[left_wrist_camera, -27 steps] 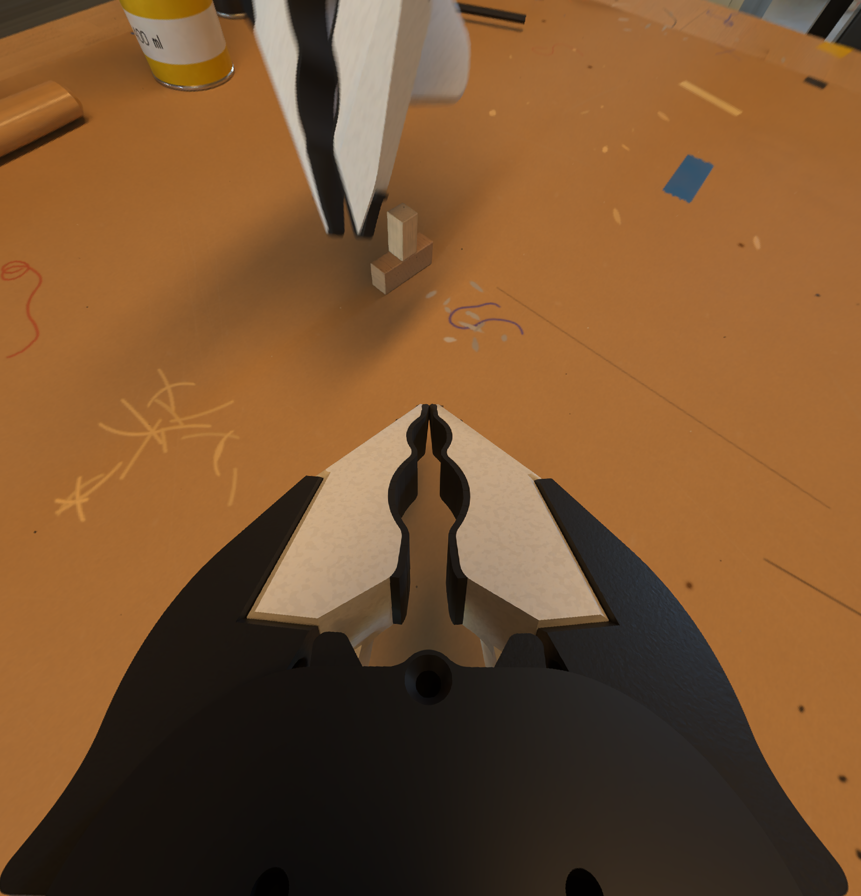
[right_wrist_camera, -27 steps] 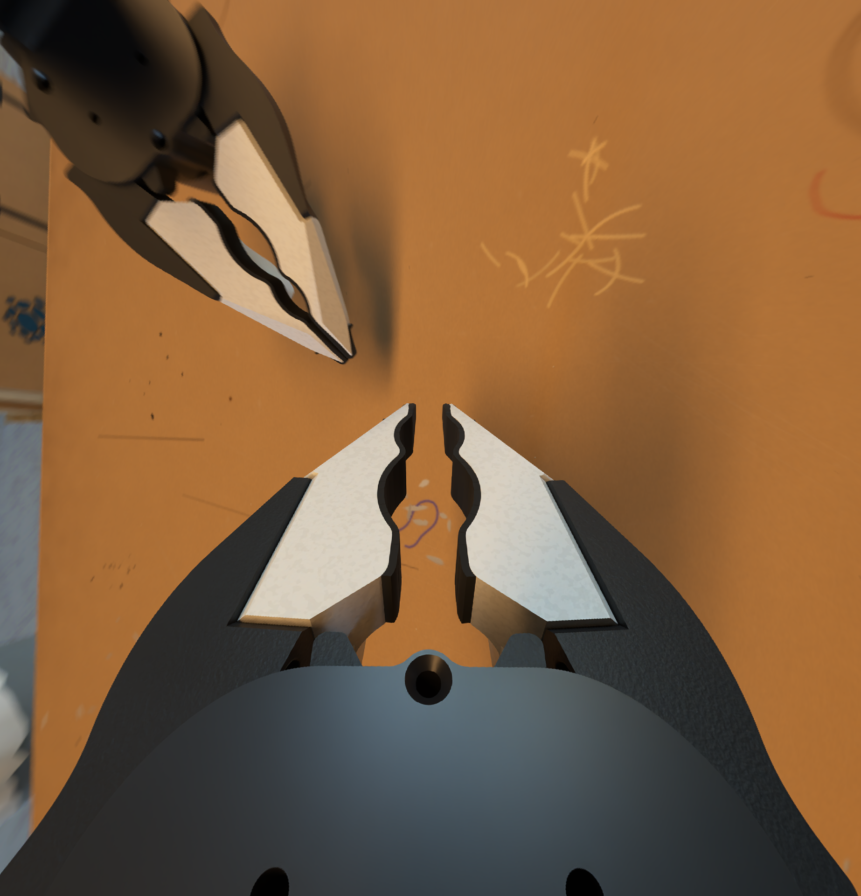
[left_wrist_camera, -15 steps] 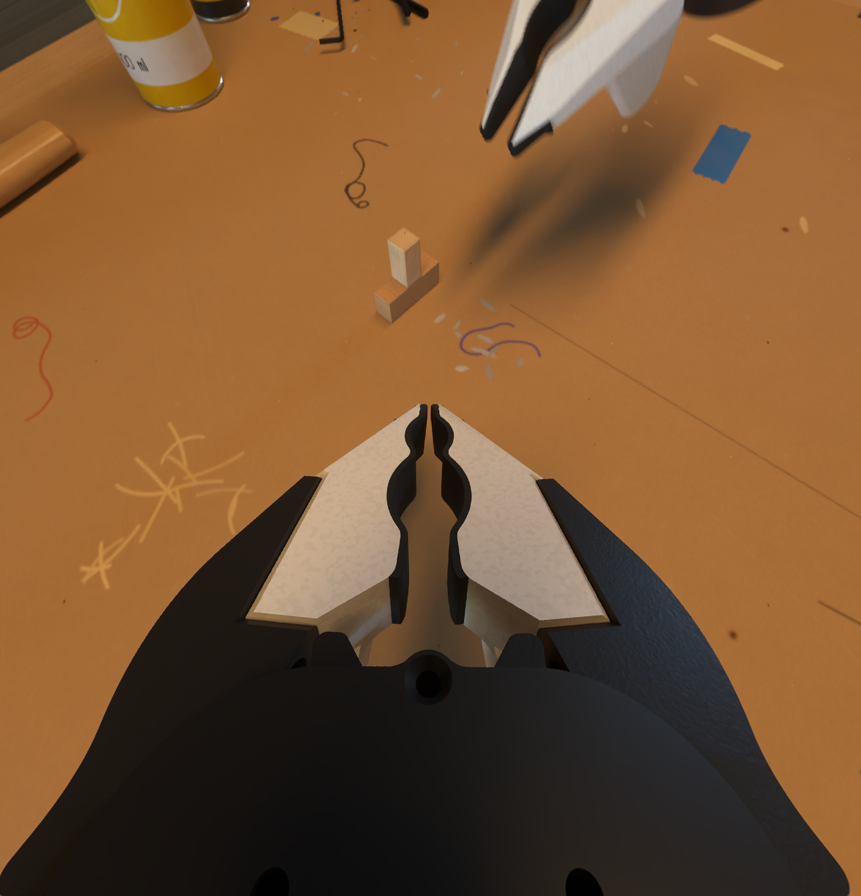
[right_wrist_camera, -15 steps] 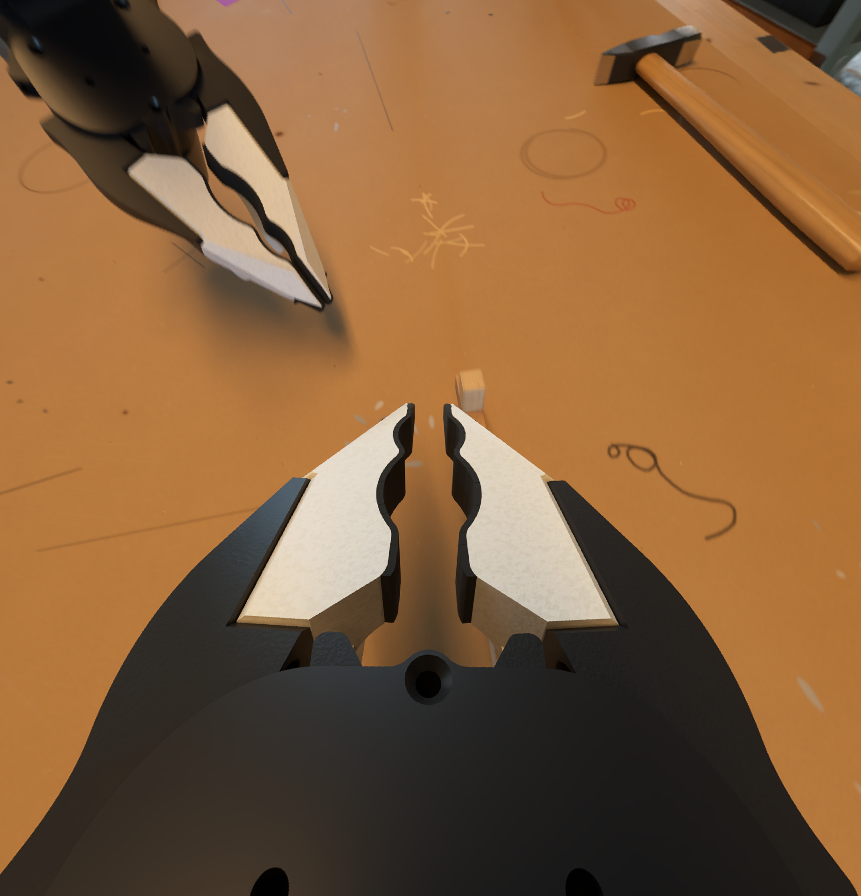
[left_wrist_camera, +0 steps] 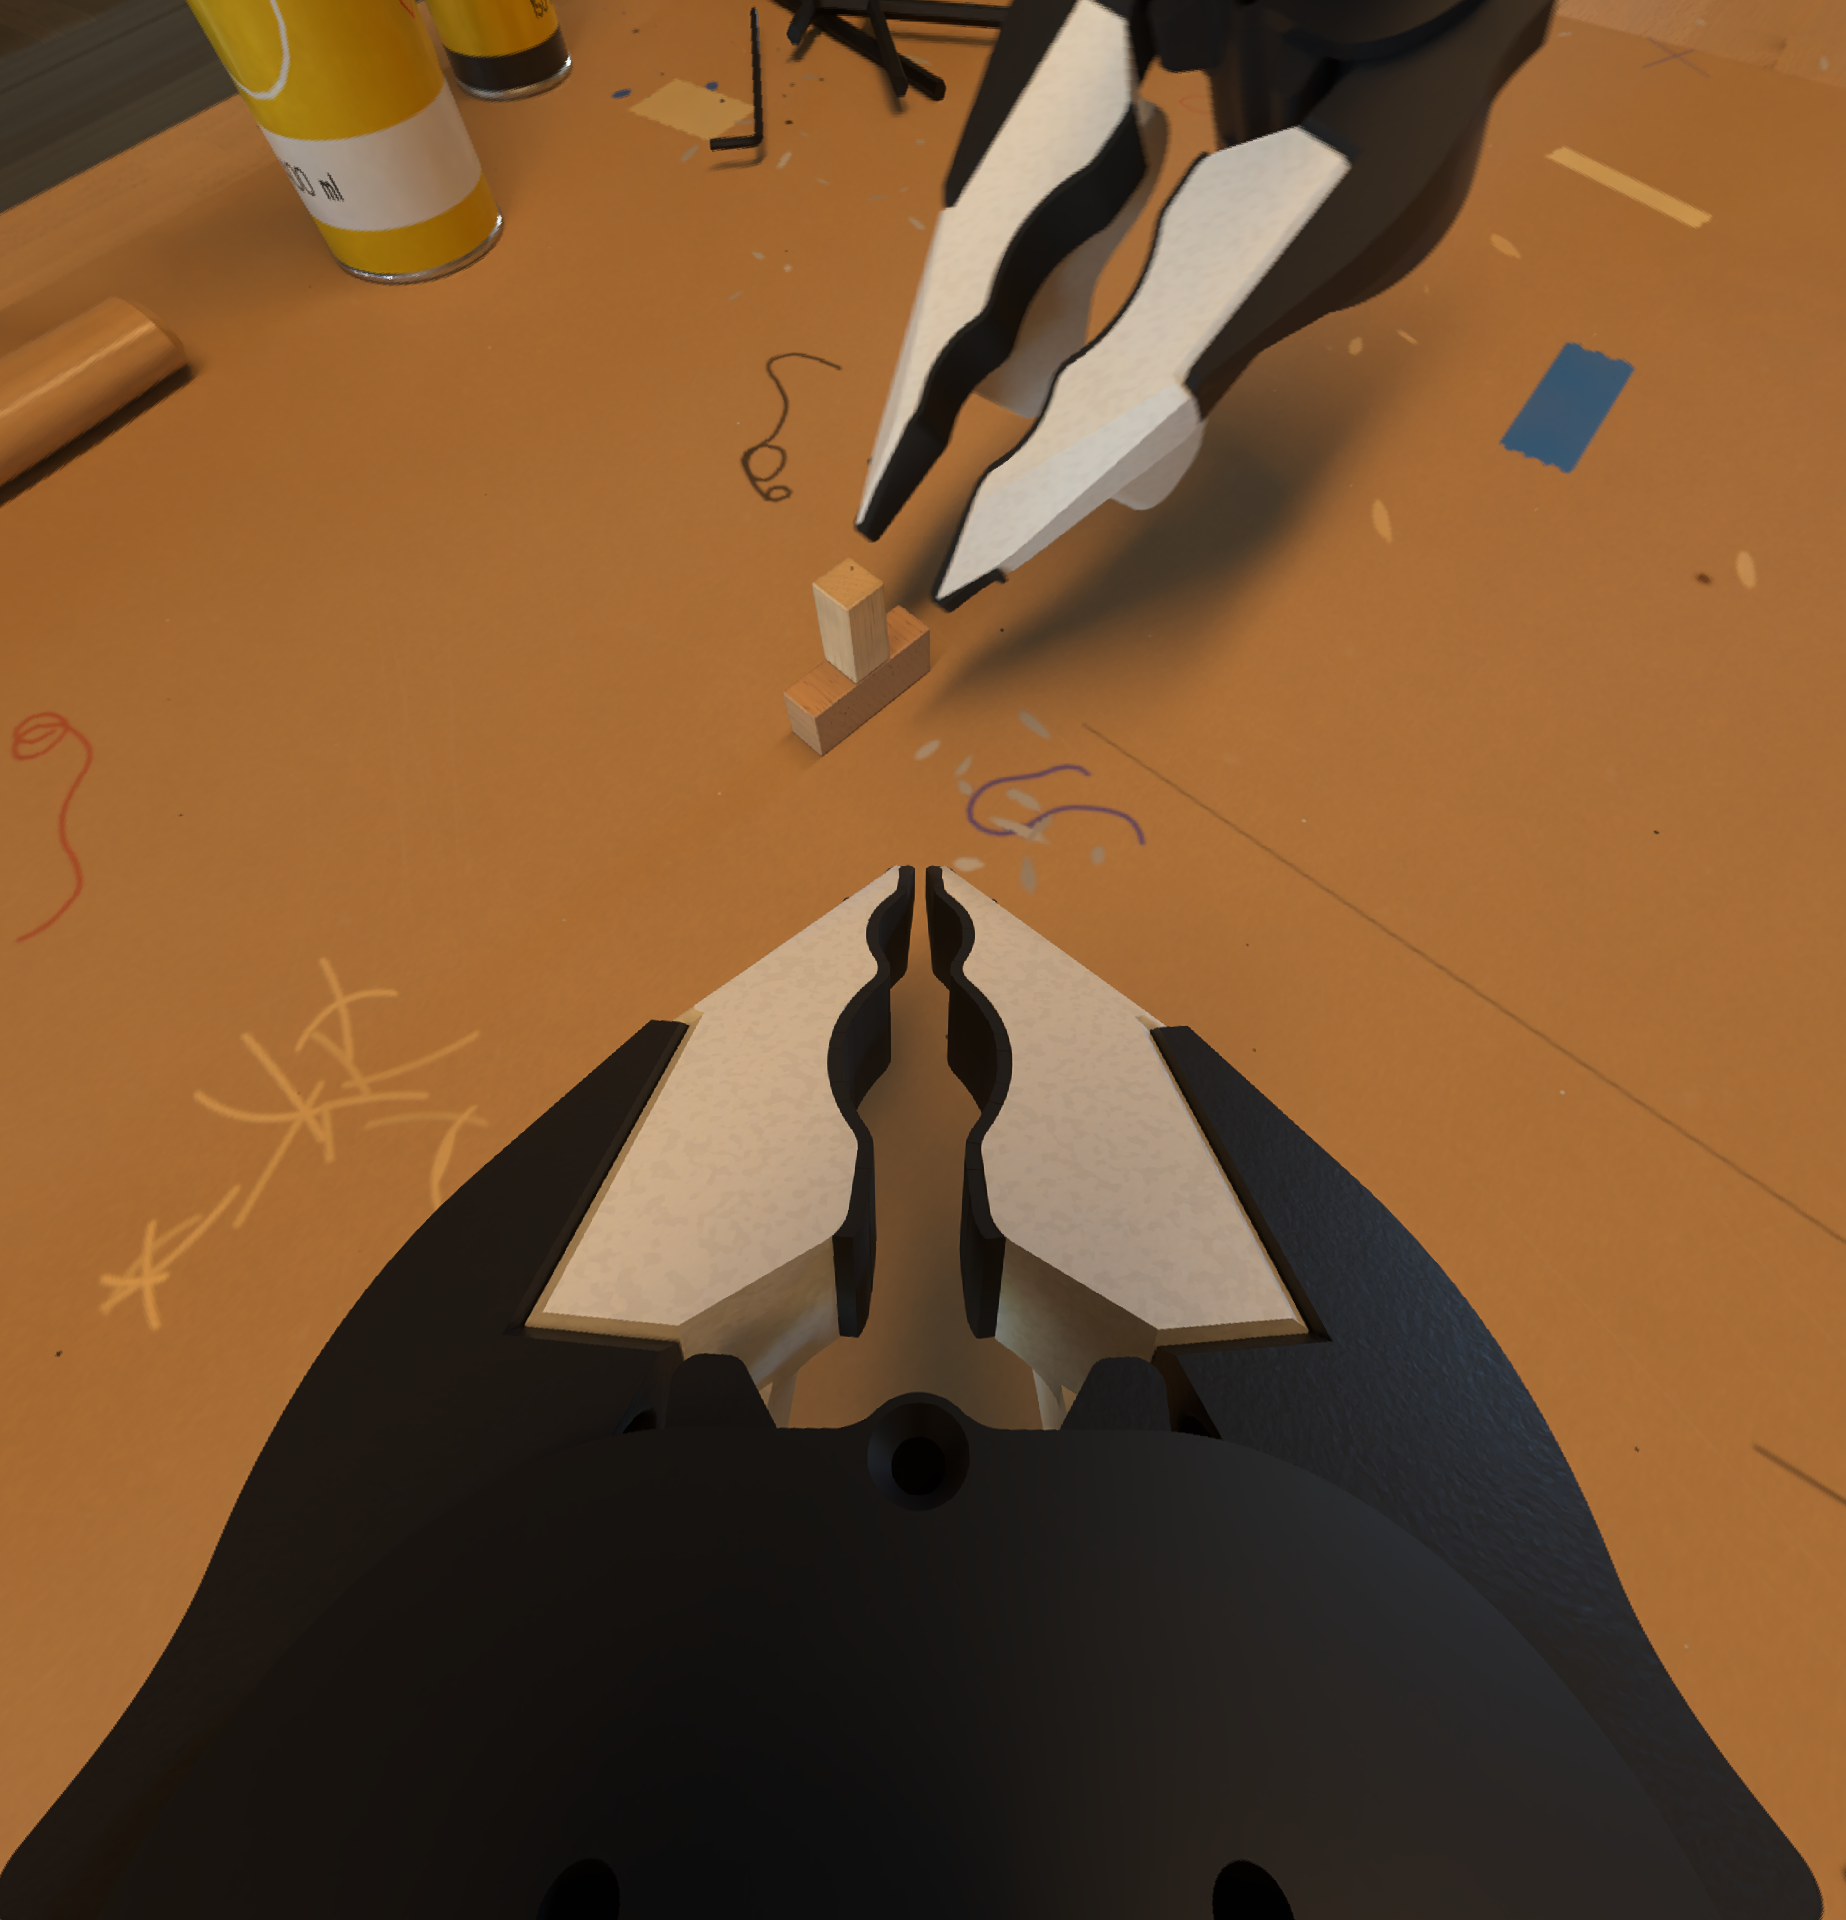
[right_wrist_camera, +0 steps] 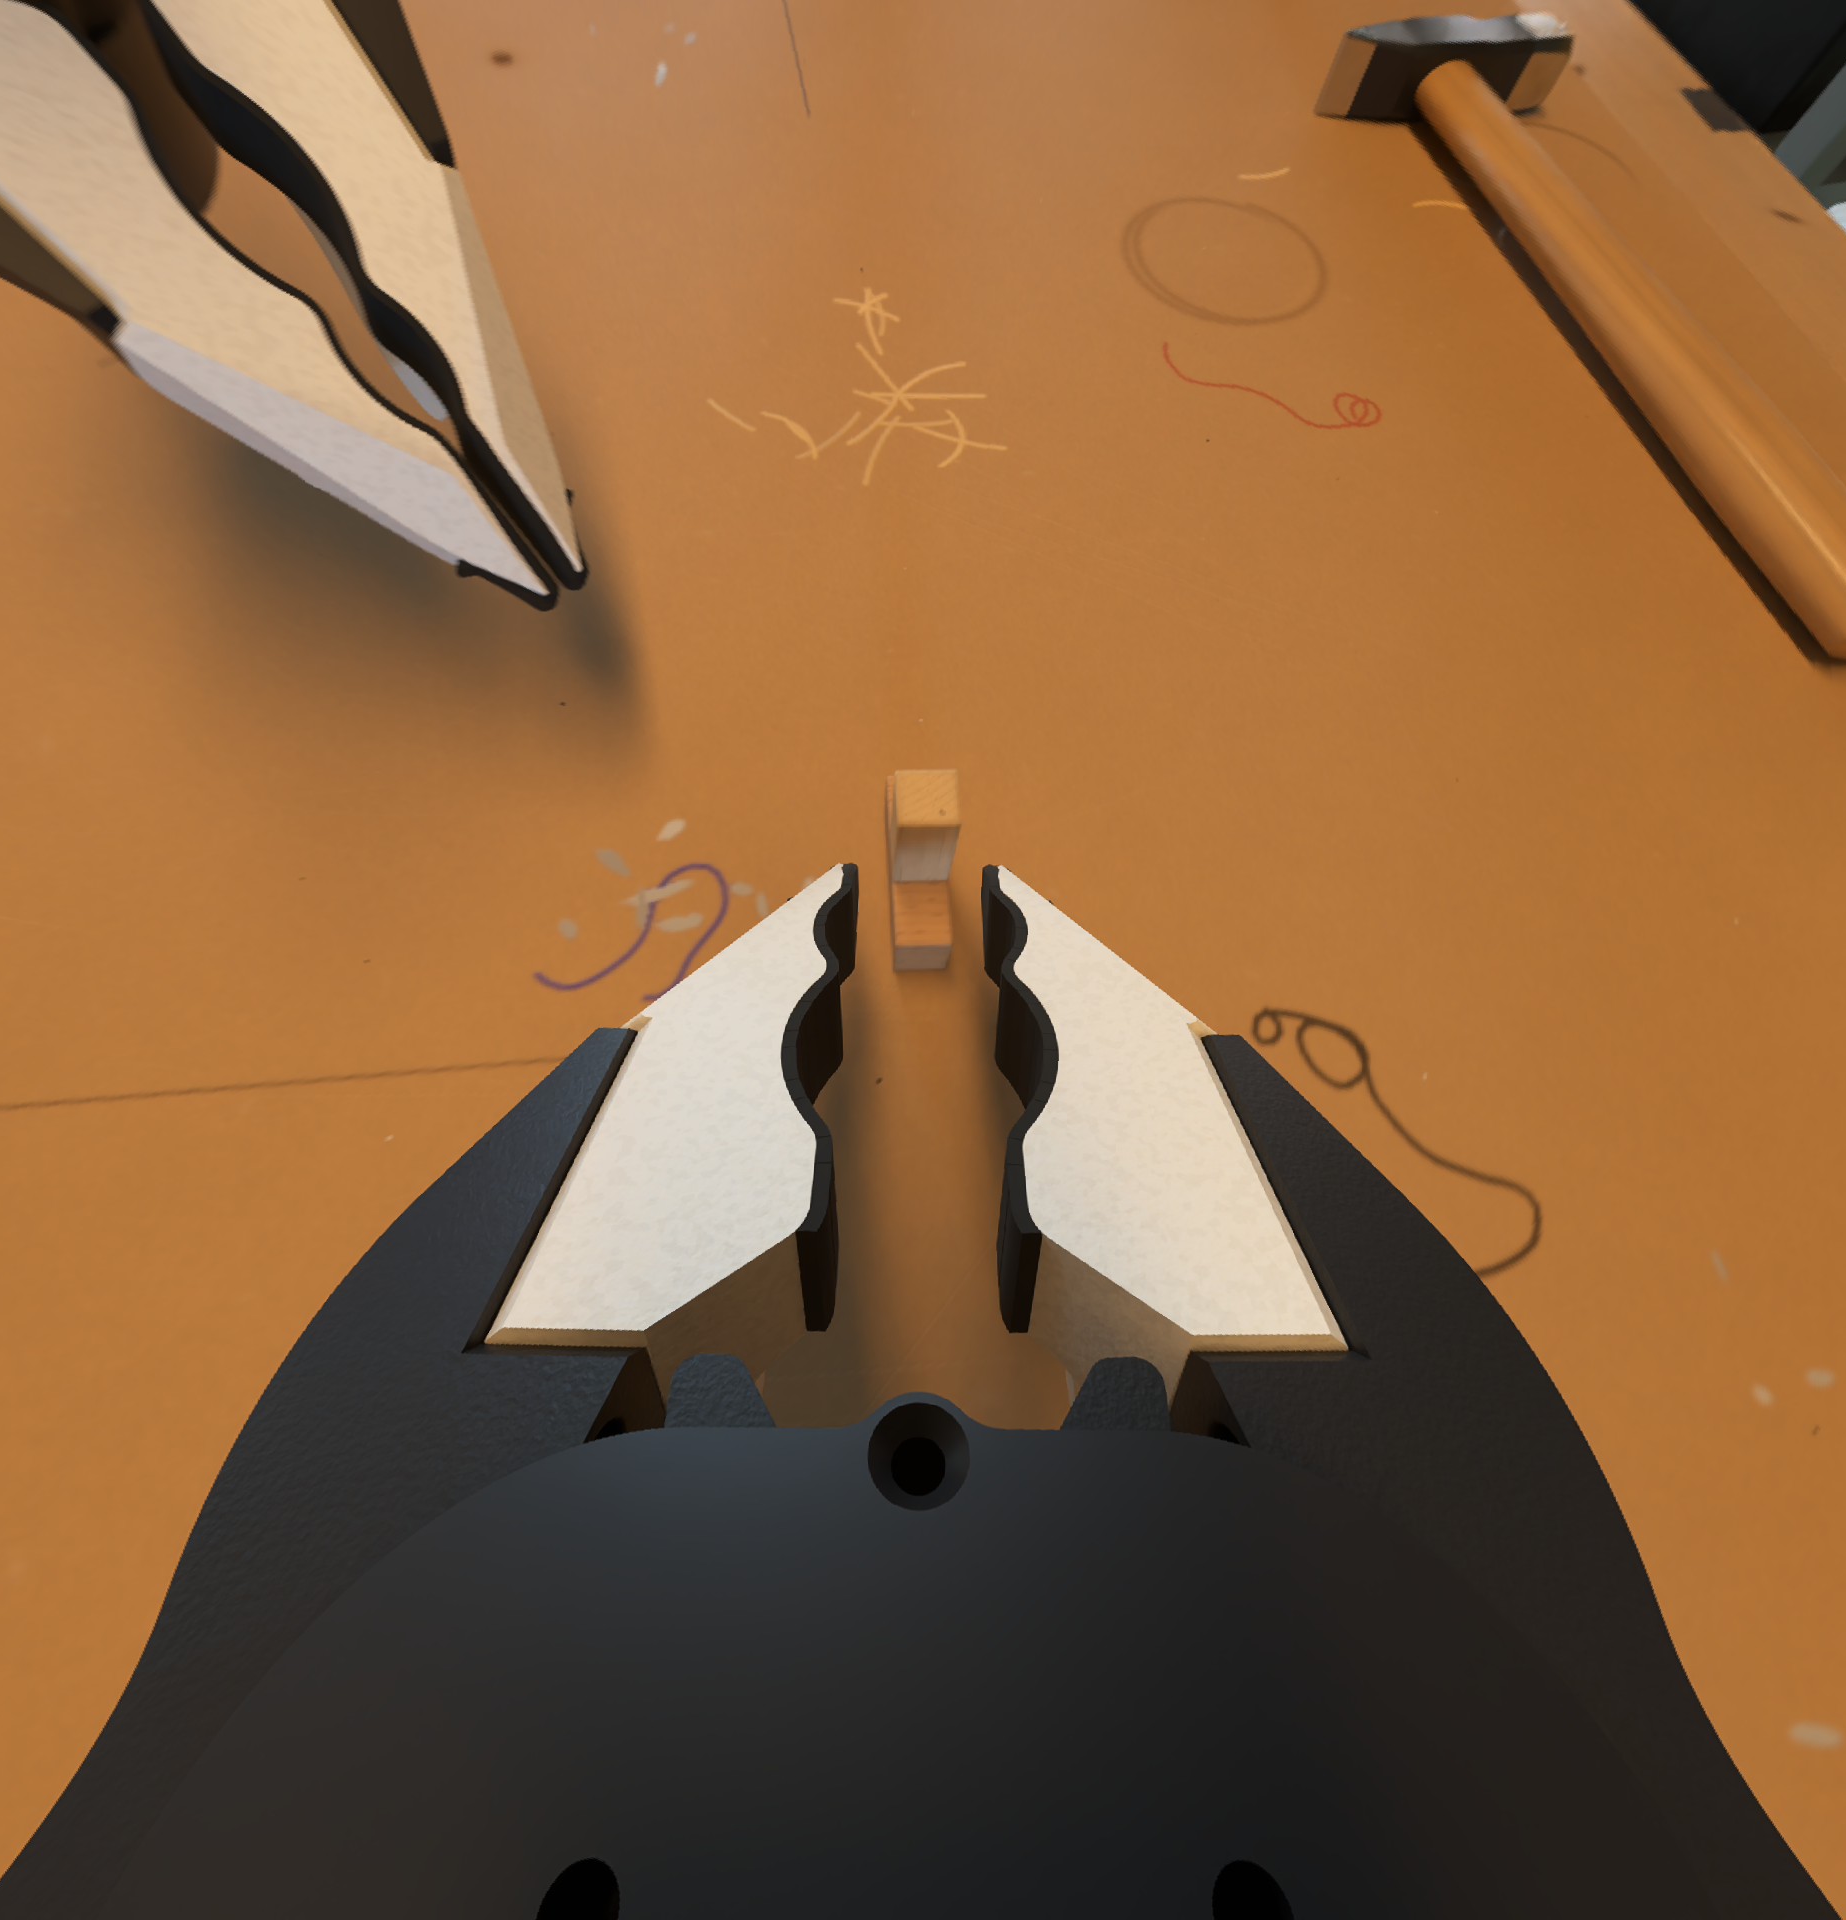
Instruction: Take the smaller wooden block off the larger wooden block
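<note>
1. right gripper (right_wrist_camera: 917,878) has its fingers apart, just short of the smaller wooden block (right_wrist_camera: 925,826), which stands upright on the larger wooden block (right_wrist_camera: 920,925), well in from every edge of the tabletop (right_wrist_camera: 1106,644).
2. left gripper (left_wrist_camera: 919,878) hangs back with its tips together, holding nothing.
3. i judge the grasp needs both pads level on the upright piece's sides, above the base, then a straight lift.
4. i count two blocks, two yellow cans (left_wrist_camera: 363,135), one hammer (right_wrist_camera: 1625,312).

Workshop: scuffed brown bench (right_wrist_camera: 1106,644), hammer (right_wrist_camera: 1625,312), yellow cans (left_wrist_camera: 363,135), hex key (left_wrist_camera: 747,99).
</note>
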Controlling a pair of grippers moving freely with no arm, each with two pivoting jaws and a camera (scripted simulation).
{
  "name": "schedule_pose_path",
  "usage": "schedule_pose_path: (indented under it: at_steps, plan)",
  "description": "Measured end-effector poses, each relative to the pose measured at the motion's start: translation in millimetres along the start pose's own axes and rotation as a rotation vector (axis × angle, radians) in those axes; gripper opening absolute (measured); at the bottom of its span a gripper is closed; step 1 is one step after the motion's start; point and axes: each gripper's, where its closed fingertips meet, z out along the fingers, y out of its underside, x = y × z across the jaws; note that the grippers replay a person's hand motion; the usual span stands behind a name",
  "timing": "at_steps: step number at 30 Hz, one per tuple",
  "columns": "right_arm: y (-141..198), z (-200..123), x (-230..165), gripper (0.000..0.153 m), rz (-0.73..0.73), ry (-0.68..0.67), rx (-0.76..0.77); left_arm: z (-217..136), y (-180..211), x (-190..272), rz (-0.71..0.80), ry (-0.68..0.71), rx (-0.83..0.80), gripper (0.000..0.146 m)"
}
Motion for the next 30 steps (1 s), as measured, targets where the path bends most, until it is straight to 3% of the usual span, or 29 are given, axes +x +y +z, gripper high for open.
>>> schedule_pose_path:
  at_steps: [5,9,15,19,23,30]
  plan:
    - [-1.2,20.5,3.5,0.025,-0.041,-0.047,-0.069,-1.6,-1.0,-0.2,-0.002,-0.009,0.012,0.002]
    - [-5.4,22.1,-3.3,0.012,0.002,-0.098,-0.047,-2.6,-3.3,-0.8,-0.016,0.005,0.035,0.003]
    - [-50.1,-18.5,-39.3,0.012,0.29,-0.409,0.181,-10.1,-21.2,0.2,-0.012,0.015,0.147,0.005]
    - [-66.6,-40.5,-58.3,0.012,0.366,-0.535,0.271,-25.0,-46.2,12.5,0.013,0.068,0.299,0.005]
    - [-68.5,-48.2,-68.7,0.012,0.344,-0.582,0.318,-39.0,-64.7,30.2,-0.013,0.194,0.399,0.006]
    - [-71.2,-54.5,-80.6,0.012,0.272,-0.611,0.363,-40.8,-66.5,43.8,-0.022,0.275,0.389,0.007]
